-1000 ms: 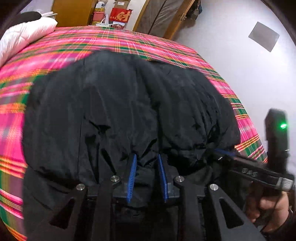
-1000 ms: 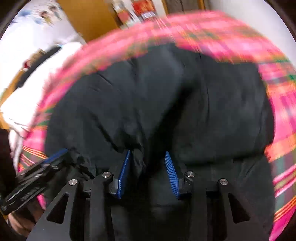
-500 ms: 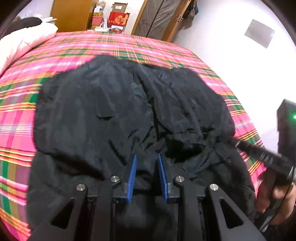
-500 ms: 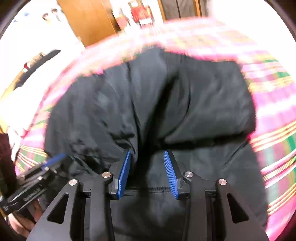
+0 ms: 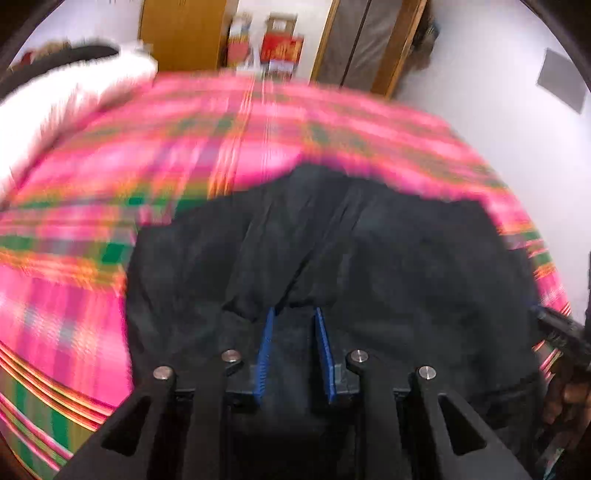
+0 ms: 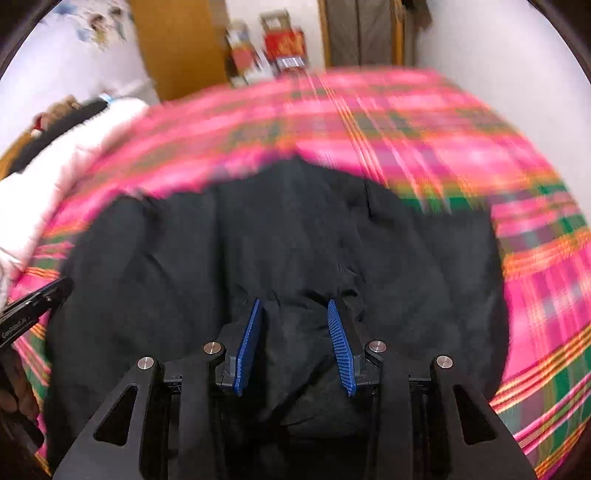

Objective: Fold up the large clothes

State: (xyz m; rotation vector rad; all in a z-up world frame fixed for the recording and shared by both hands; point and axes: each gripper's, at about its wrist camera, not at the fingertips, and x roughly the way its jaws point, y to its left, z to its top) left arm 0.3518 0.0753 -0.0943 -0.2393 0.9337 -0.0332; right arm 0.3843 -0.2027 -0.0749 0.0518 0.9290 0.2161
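Observation:
A large black garment (image 5: 369, 258) lies spread on a bed under a pink plaid cover (image 5: 221, 147). My left gripper (image 5: 293, 314) is shut on a bunched fold of the garment at its near edge, black cloth filling the gap between the blue pads. In the right wrist view the same garment (image 6: 277, 240) fills the middle, and my right gripper (image 6: 293, 306) is shut on another thick bunch of its near edge. Each gripper shows at the edge of the other's view: the right gripper (image 5: 557, 328) at the far right, the left gripper (image 6: 33, 306) at the far left.
A white duvet (image 5: 55, 110) with a dark item on it lies at the bed's left. Behind the bed stand a wooden wardrobe (image 5: 184, 33), red boxes (image 5: 280, 51) and a door (image 5: 362, 40). A white wall (image 5: 517, 110) runs along the bed's right side.
Both grippers pulled back toward me with the garment's edge held. The garment now sits lower in both views, with more plaid cover showing beyond it. Both views are blurred by the motion.

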